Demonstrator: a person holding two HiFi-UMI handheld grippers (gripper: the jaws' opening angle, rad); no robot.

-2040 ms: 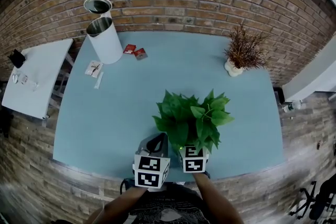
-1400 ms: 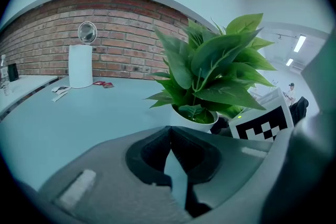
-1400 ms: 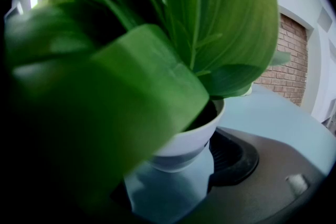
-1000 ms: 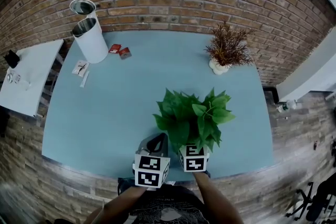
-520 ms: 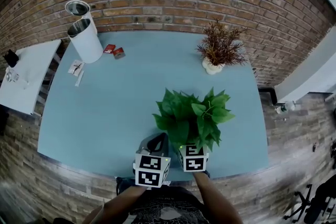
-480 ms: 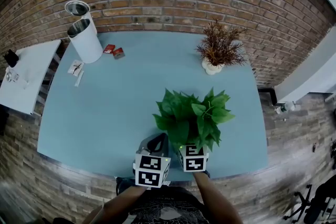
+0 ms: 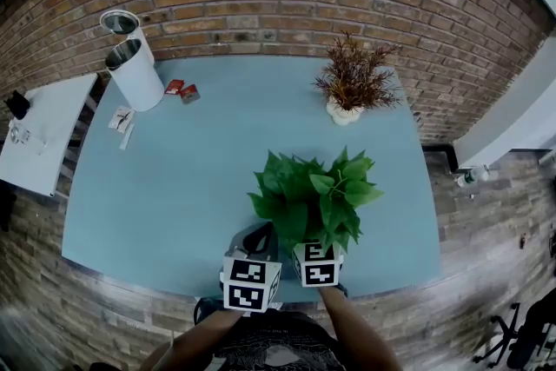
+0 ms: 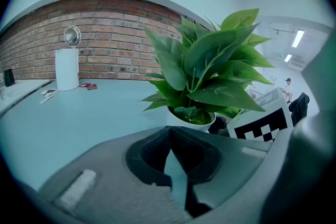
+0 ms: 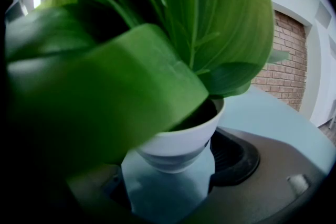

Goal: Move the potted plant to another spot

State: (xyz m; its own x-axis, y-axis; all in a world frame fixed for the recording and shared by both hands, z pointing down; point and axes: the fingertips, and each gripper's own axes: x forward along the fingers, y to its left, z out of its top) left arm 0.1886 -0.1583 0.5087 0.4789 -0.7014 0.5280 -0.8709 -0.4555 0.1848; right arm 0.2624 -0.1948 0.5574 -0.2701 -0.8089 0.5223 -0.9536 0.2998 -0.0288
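Note:
The potted plant (image 7: 308, 197), with broad green leaves in a small white pot (image 9: 178, 145), is near the front edge of the light blue table (image 7: 174, 187). My right gripper (image 9: 172, 168) is shut on the pot, one jaw on each side; in the head view leaves hide its jaws and only its marker cube (image 7: 317, 264) shows. In the left gripper view the plant (image 8: 205, 71) stands just ahead to the right. My left gripper (image 8: 169, 136) hangs beside it, shut, with nothing in it.
A dried reddish plant (image 7: 350, 82) in a white pot stands at the back right. A white cylindrical bin (image 7: 135, 74) with a raised lid, red packets (image 7: 181, 89) and papers (image 7: 120, 119) lie at the back left. A white side table (image 7: 39, 135) is further left. A brick wall runs behind.
The table and its objects have slid left in the head view while the plant and both grippers keep their place, so the held plant now sits further right along the table.

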